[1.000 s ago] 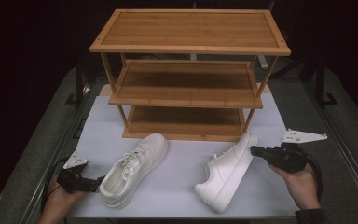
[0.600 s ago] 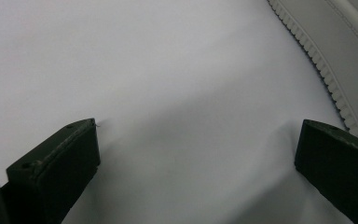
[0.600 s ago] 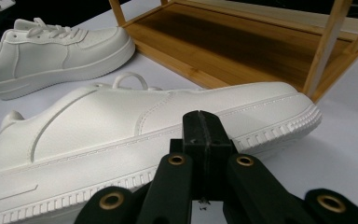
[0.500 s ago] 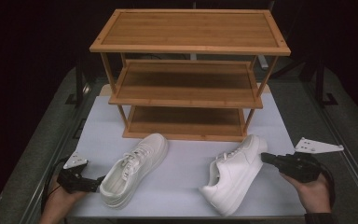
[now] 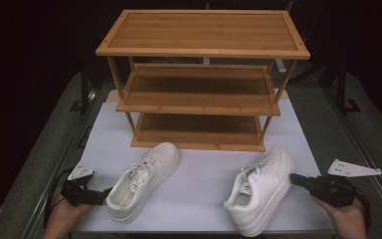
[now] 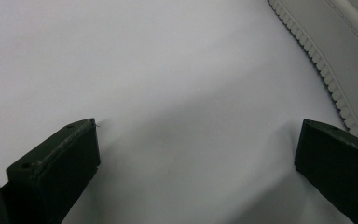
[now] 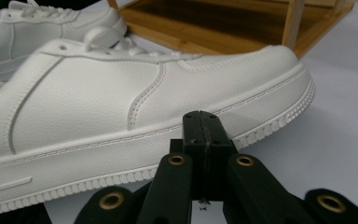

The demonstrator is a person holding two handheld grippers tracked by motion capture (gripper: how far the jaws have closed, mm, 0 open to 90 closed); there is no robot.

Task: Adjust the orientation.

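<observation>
Two white sneakers on the mat. Right gripper [image 7: 200,126]: jaws pressed together, holding nothing, tips just short of the right sneaker's [image 5: 259,186] sole wall, long axis running crosswise past them, toe toward the bamboo rack [image 5: 201,79]. Left gripper [image 5: 104,195]: jaws wide apart, empty, beside the left sneaker's [image 5: 144,179] heel. Both sneakers clean, upright, laced.

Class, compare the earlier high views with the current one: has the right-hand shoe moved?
Yes. The right shoe has slid rightward; against the rack's base, its toe now sits past the right corner post.
</observation>
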